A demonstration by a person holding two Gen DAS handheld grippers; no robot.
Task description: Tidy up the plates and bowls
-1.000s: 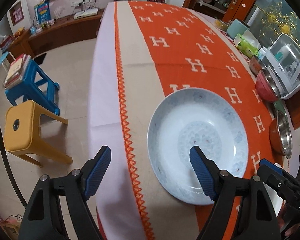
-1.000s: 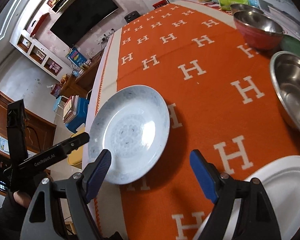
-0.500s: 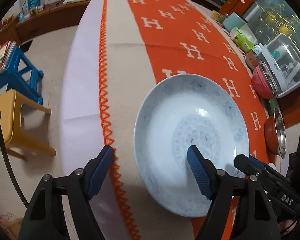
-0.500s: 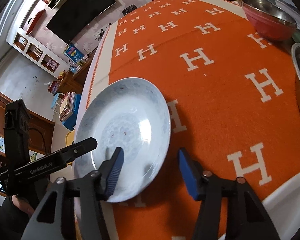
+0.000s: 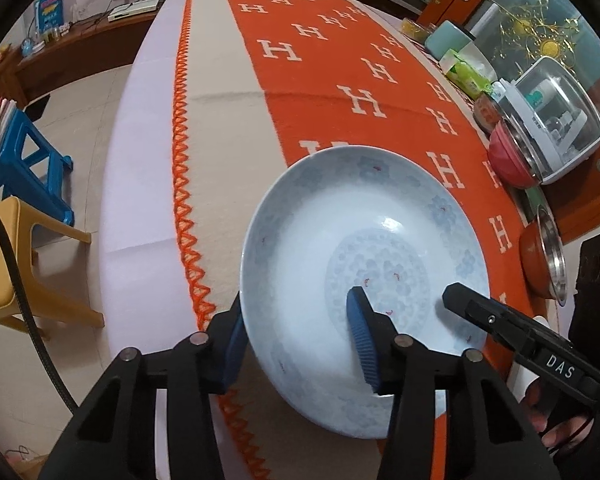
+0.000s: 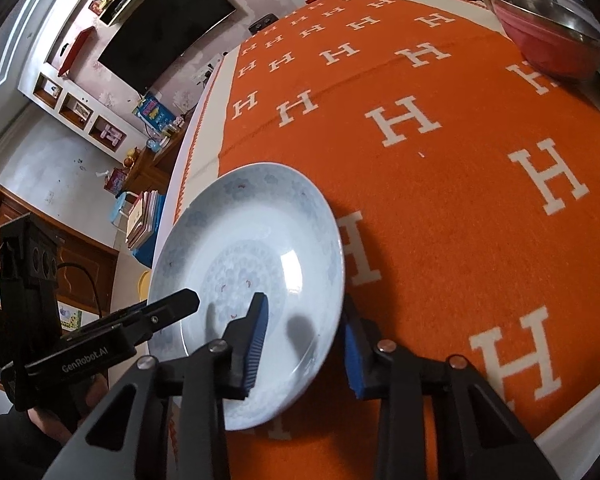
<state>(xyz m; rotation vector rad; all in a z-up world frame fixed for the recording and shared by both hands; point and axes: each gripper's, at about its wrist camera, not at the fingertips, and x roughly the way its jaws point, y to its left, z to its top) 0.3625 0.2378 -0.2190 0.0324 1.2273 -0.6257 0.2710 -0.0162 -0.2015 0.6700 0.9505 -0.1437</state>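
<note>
A pale blue patterned plate [image 5: 340, 240] [image 6: 252, 232] lies on the orange H-pattern cloth near the table's left edge. My left gripper [image 5: 296, 344] straddles the plate's near-left rim, one blue pad outside the rim and the other inside the dish. Its jaws are closing. My right gripper [image 6: 304, 344] straddles the opposite rim, its left pad over the dish and its right pad outside at the rim's edge, also closing. I see no firm pinch from either gripper. Each view also shows the other gripper's black finger over the plate.
Red-sided steel bowls [image 5: 508, 156] [image 5: 540, 264] [image 6: 548, 40] stand along the table's far right side. A white appliance with a clear lid [image 5: 552, 128] and a green pack [image 5: 468, 76] sit there too. A blue stool [image 5: 24, 160] and a yellow stool [image 5: 4, 272] stand on the floor beside the table's left edge.
Both grippers have come down onto the plate and their jaws have narrowed around its opposite rims. The plate has stayed where it was.
</note>
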